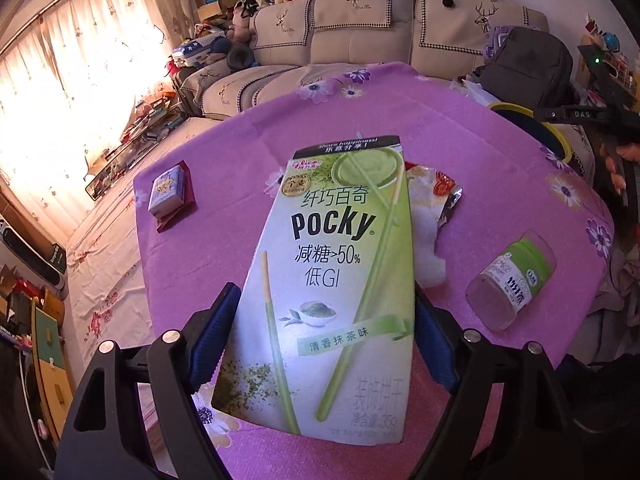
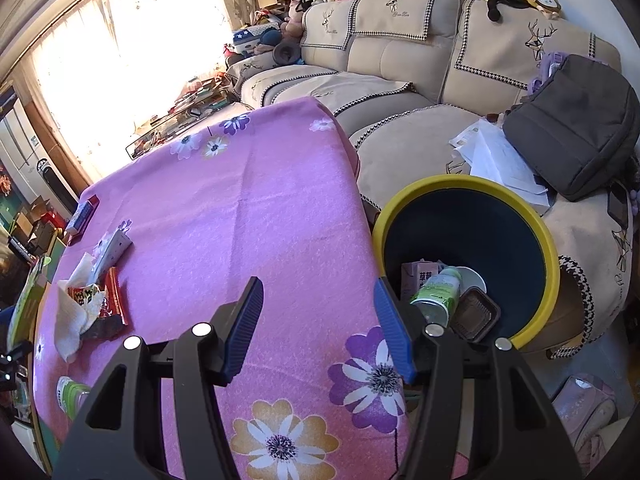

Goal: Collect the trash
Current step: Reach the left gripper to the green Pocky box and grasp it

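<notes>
L gripper (image 1: 324, 344) clamped on both long edges of matcha Pocky box (image 1: 332, 280), blue pads (image 1: 208, 344) pressing card sides; box tilted up off pink floral tablecloth (image 1: 224, 148), face toward cam. Edge grip suits flat carton: wide faces too broad, edges give firm bite w/o crushing. Just behind box: crumpled tissue and snack wrapper (image 1: 434, 196). Off to one side, small blue box on red wrapper (image 1: 168, 192); other side, green-label plastic jar (image 1: 512, 280) lying on its side. All prob. trash left to collect.

R gripper (image 2: 320, 328) half-open, empty, jaws apart over cloth edge, hovering beside yellow-rim bin (image 2: 552, 276). Bin set below table edge so items drop in; already holds bottle (image 2: 438, 292), carton, tray. Likely next: carry Pocky box to bin.
</notes>
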A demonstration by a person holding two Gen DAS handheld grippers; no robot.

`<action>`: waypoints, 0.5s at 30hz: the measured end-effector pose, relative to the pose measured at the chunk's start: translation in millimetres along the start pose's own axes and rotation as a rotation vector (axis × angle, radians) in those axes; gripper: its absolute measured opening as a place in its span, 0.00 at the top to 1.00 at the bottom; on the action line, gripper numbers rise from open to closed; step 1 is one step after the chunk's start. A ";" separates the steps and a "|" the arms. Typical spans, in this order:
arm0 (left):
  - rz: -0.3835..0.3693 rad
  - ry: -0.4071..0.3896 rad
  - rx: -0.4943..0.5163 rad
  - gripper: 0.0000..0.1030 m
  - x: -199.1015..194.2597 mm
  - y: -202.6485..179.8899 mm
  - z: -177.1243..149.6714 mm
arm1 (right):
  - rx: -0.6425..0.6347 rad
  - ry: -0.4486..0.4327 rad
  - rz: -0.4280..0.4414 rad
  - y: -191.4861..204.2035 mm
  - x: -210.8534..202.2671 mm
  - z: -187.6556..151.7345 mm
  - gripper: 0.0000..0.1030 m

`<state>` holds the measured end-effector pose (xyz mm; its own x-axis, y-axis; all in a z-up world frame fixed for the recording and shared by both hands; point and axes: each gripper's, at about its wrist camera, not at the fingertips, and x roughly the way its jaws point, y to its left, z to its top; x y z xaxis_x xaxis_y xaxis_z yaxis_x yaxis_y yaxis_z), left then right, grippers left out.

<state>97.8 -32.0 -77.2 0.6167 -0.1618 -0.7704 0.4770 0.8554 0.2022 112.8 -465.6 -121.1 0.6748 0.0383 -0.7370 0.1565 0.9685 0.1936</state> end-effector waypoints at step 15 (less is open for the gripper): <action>-0.048 0.071 -0.051 0.37 -1.7 2.9 19.5 | 0.015 0.005 0.020 -12.3 -1.3 -5.1 0.47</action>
<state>110.3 -38.9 -63.5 0.5467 -0.1697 -0.8200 0.4714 0.8717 0.1339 106.3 -476.3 -125.8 0.6747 0.0590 -0.7358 0.1539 0.9636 0.2185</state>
